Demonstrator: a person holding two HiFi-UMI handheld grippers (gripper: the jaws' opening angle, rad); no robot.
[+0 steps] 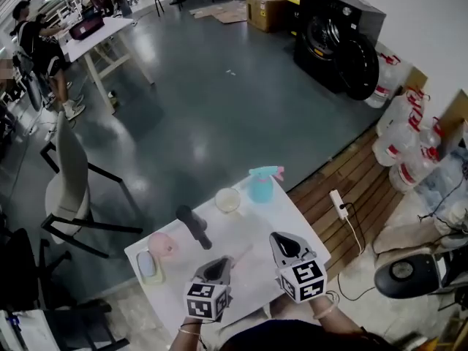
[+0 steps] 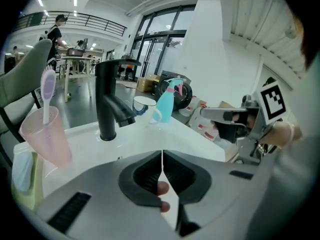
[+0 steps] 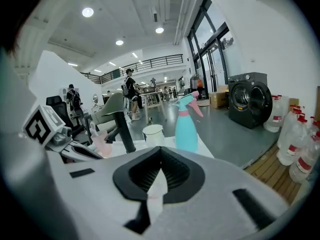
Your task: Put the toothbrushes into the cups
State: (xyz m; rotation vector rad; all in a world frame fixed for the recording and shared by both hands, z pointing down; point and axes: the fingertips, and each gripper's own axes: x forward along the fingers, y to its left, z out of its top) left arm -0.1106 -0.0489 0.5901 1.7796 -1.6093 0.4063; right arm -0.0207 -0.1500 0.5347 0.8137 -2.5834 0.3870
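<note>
A translucent pink cup (image 2: 44, 136) stands at the left of the white table (image 1: 252, 225), with a toothbrush (image 2: 48, 86) with a lilac head upright in it. In the head view the pink cup (image 1: 162, 244) is left of the black faucet (image 1: 194, 227). A white cup (image 1: 227, 199) (image 3: 153, 134) stands at the far edge. My left gripper (image 1: 217, 266) (image 2: 162, 156) is shut, hovering over the near table; something pink shows behind its closed tips. My right gripper (image 1: 284, 244) (image 3: 160, 163) is shut with nothing between its jaws. A faint pink stick (image 1: 241, 253) lies between the grippers.
A teal spray bottle (image 1: 261, 185) (image 3: 186, 126) stands at the far right corner next to the white cup. A soap dish (image 1: 148, 265) sits at the near left. A chair (image 1: 69, 189) is left of the table; a power strip (image 1: 338, 204) lies on the floor to the right.
</note>
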